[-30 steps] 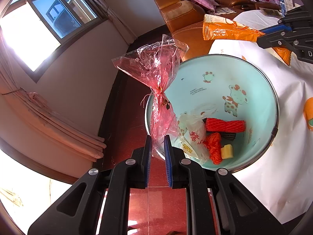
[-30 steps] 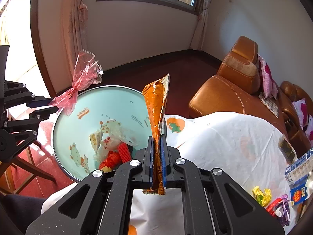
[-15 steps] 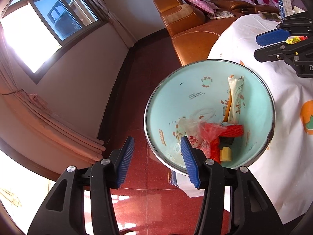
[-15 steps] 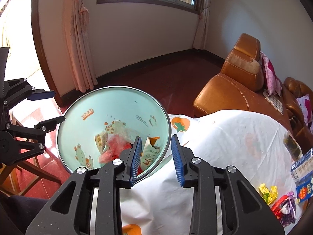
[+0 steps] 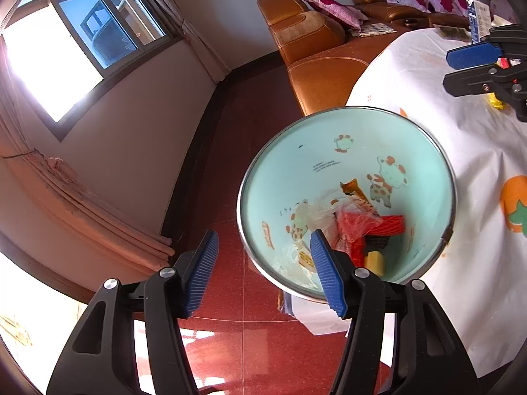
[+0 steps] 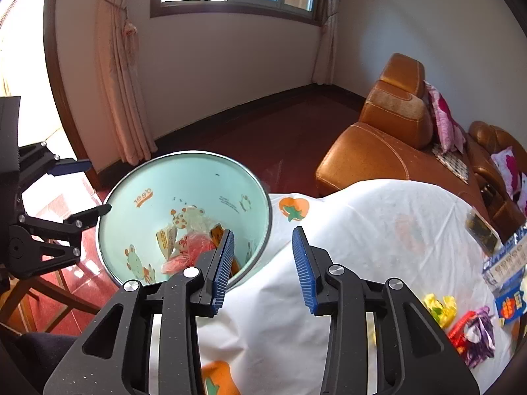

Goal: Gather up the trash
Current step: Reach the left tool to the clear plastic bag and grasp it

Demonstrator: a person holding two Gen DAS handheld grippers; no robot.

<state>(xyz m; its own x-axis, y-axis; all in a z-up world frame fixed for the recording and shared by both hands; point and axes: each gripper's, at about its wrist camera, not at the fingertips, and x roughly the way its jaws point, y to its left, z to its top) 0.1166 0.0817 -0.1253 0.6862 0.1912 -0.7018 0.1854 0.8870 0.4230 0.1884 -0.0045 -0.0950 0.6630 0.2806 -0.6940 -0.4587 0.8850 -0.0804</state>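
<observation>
Hovering above a mint-green trash bin (image 5: 349, 151), 2 hand-held grippers carry nothing. The left hand-held gripper (image 5: 263, 273) has its blue ribbed pads spread wide apart, sitting over the bin's near rim and the red tiled floor (image 5: 230, 335). The right hand-held gripper (image 6: 262, 268) is equally spread, positioned over the line where the bin meets the worktop (image 6: 362, 230), which is draped in a white cloth printed with orange fruit.

The bin, decorated inside with cartoon animals, stands on the floor pressed against the worktop's edge, probably so wrappers can be carried across and dropped in easily. At its bottom lies collected trash: a crumpled red cellophane wrapper (image 5: 354, 227), an orange snack packet (image 5: 354, 189) leaning on the inner wall, clear plastic film and a small yellow piece.

More litter waits on the far right of the worktop, well apart from the bin: a yellow wrapper (image 6: 439, 306), a red and purple wrapper (image 6: 474, 335) and blue printed packets (image 6: 509, 306) near the cloth's edge. Judging by this, the job is partly done, and the spread pads suit reaching for the next piece.

Behind stand an orange leather sofa (image 6: 388, 138) with pink cushions, pink curtains and a bright window.
</observation>
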